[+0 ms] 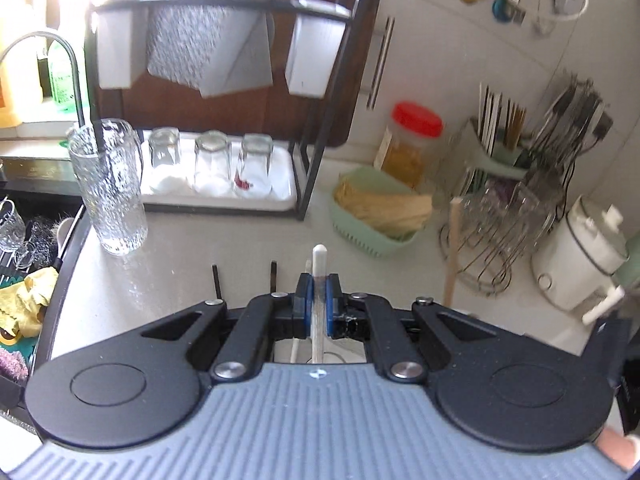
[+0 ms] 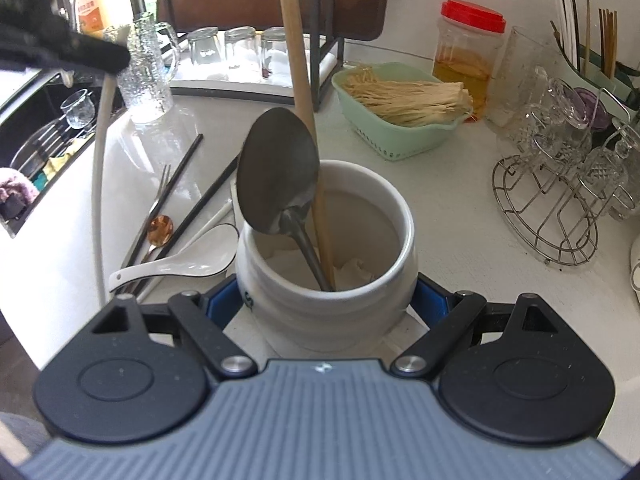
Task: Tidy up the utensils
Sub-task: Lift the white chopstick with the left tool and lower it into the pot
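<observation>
Right wrist view, left to right: your left gripper [image 2: 80, 54] pinches a white chopstick [image 2: 98, 184] nearly shut, clear of the loose utensils [image 2: 168, 216] near the counter's [image 2: 460, 208] left edge by the sink. Your right gripper [image 2: 328, 304] clamps the white crock [image 2: 328, 264] mid-counter, likely steadying it for the drop beside the ladle [image 2: 280, 176] and wooden handle [image 2: 298, 64].

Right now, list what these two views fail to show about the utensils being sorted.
- White chopstick in the left gripper: lower end hidden behind the gripper body, left wrist view.
- Wooden handle in the white crock: top cut off by the frame edge, right wrist view.
- Chopstick holder: contents blurred, left wrist view.
</observation>
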The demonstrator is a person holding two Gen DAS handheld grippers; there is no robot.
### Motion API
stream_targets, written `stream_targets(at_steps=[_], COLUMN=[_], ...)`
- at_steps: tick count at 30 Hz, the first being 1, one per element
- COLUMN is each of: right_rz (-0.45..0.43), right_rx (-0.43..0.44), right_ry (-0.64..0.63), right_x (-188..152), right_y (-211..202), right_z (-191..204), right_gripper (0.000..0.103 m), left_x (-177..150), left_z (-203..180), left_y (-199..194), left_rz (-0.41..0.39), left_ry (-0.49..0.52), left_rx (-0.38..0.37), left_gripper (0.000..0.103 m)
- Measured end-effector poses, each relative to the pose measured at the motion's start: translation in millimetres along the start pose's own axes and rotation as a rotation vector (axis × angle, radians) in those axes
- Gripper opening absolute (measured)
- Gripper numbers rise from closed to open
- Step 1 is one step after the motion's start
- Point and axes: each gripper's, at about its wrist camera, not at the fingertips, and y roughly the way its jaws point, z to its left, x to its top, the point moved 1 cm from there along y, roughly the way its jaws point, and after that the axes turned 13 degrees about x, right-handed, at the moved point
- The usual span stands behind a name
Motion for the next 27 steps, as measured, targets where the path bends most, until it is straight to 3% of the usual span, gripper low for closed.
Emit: stream_targets(at_steps=[8,17,27], right_rz=[-0.011,-0.017,-0.019], right_rx=[0.004,0.003,0.000], right_ry=[-0.009,-0.010,-0.001], right_x=[-1,-3,-2], right_y=[0,-1,-1], right_z=[0,1,2], right_gripper=[0.091,0.091,0.091], left_x=[15,49,96], left_z=[-3,-19,-40], left_y=[-37,-73,-129], left_rz=[-0.068,-0.147,-0.270], left_ry=[-0.046,-0.016,-0.010], left_rx=[-0.025,-0.077,-0.188], left_gripper=[0.007,0.007,0.007])
